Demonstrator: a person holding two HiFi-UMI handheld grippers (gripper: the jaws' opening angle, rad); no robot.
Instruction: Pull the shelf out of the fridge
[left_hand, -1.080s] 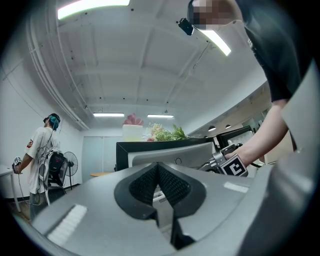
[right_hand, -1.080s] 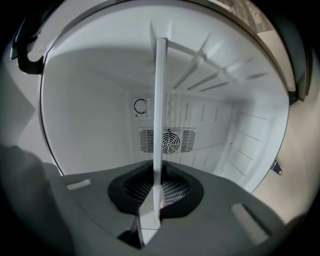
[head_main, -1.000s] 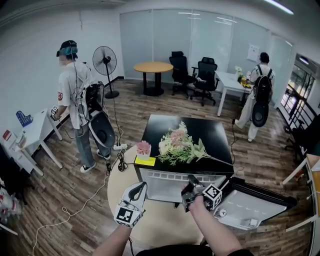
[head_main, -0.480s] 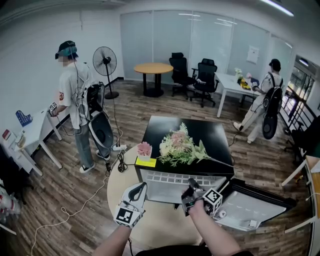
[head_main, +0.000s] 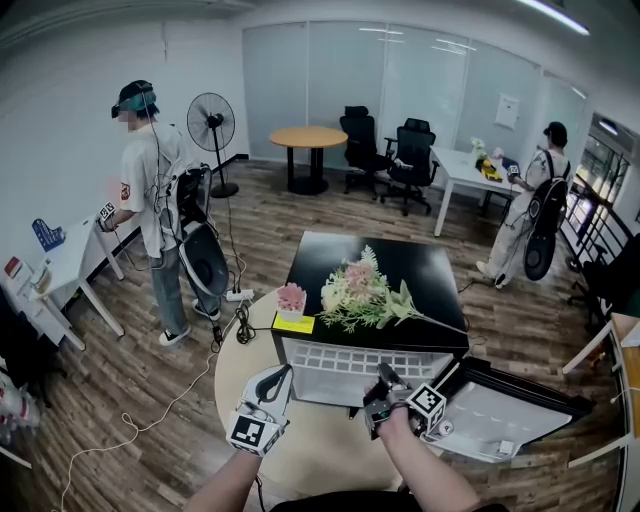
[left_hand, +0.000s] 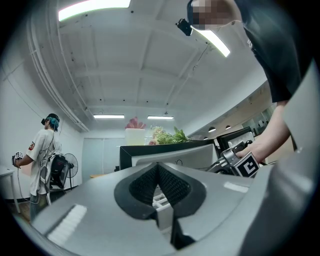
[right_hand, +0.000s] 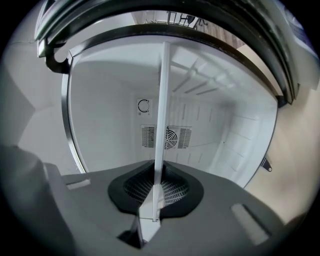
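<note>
Right gripper (right_hand: 156, 190) clamps the near edge of the shelf (right_hand: 163, 110) in the open fridge (head_main: 410, 258). Left gripper (head_main: 280, 377), jaws together and empty, hangs to its left.

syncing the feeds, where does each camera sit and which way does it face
Head view: on the person's head, facing forward and down at the open fridge topped with flowers; forearms, left gripper, right gripper show.
Left gripper view: on the left gripper, facing slightly up past shut jaws at the fridge front; right hand shows.
Right gripper view: on the right gripper, facing into the fridge, jaws shut on the shelf; no body.
Shared: head and left gripper views both show flowers, right gripper.
</note>
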